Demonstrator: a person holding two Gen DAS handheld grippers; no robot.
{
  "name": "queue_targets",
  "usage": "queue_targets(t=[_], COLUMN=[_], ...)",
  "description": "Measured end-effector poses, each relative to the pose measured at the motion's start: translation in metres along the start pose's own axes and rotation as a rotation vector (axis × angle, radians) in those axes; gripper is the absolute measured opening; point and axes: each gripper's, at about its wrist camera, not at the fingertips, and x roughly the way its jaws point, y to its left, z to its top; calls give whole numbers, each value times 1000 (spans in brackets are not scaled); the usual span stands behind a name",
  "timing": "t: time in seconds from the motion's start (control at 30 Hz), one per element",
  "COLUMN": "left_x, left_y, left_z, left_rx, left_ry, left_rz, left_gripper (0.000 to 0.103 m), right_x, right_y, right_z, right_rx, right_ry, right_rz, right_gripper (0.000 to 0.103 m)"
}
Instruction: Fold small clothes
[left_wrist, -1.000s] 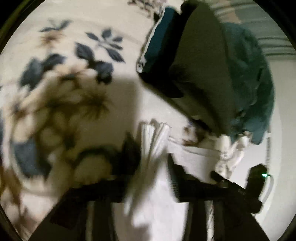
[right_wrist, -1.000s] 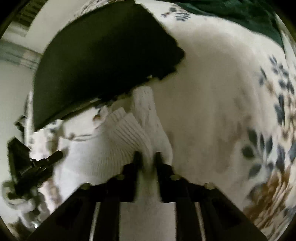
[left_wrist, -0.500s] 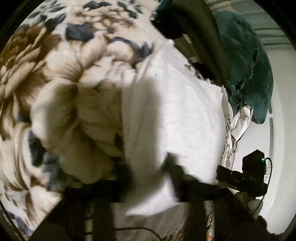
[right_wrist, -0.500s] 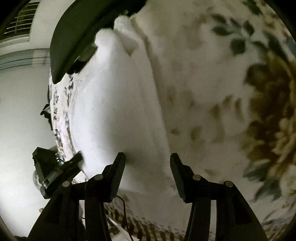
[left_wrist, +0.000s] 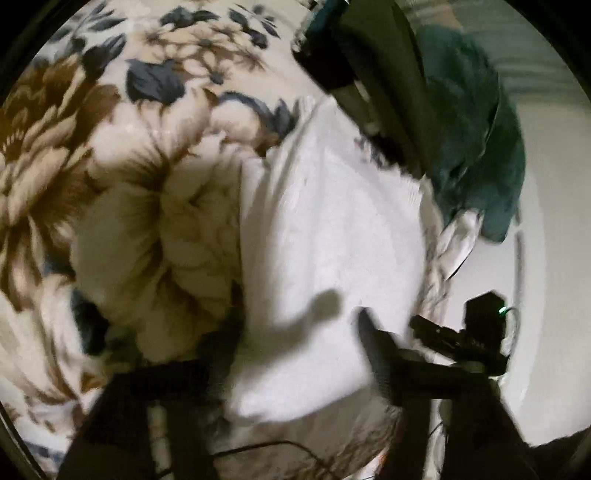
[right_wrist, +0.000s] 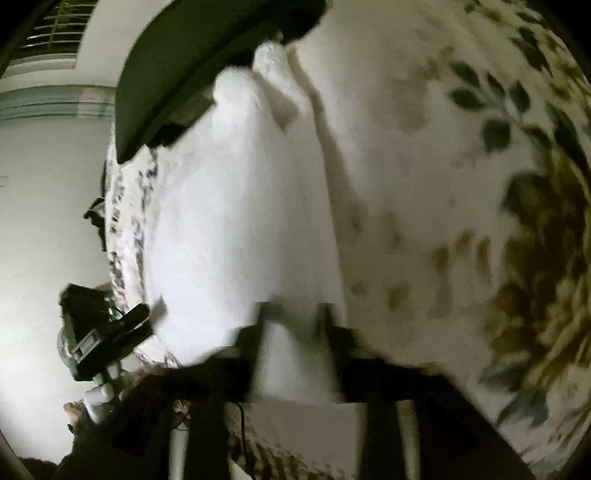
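A small white knitted garment (left_wrist: 325, 236) lies spread on the floral blanket (left_wrist: 110, 184), near its edge. It also shows in the right wrist view (right_wrist: 236, 206). My left gripper (left_wrist: 299, 332) is open, its fingers spread over the garment's near edge, nothing between them. My right gripper (right_wrist: 293, 317) has its fingers on either side of the garment's near edge, with white cloth between them; motion blur hides whether they pinch it. The right gripper shows at the lower right of the left wrist view (left_wrist: 461, 339).
A dark olive garment (left_wrist: 388, 74) and a teal one (left_wrist: 480, 147) lie beyond the white one; the olive one also shows in the right wrist view (right_wrist: 207, 59). The blanket's edge (right_wrist: 122, 221) drops off beside the garment. A cable (left_wrist: 266, 446) runs below.
Both grippers let go of the white garment's ribbed edge and it dropped flat. The right gripper's fingers, wide open half a second ago, have since closed in around the cloth's near edge.
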Motion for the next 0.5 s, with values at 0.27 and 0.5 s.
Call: queue_targets(t=[0.27,0.5], left_x=[56,59], left_y=[26,18], left_z=[28,35], left_rx=[-83,-53], left_ry=[34,38], left_rz=[-117,-158], left_gripper=[75,88], right_x=[54,82], right_y=[-24,-13], right_z=[41,44], right_rx=[43,3], right_ry=[121,185], right_rz=[225,366], right_gripper=[84,88])
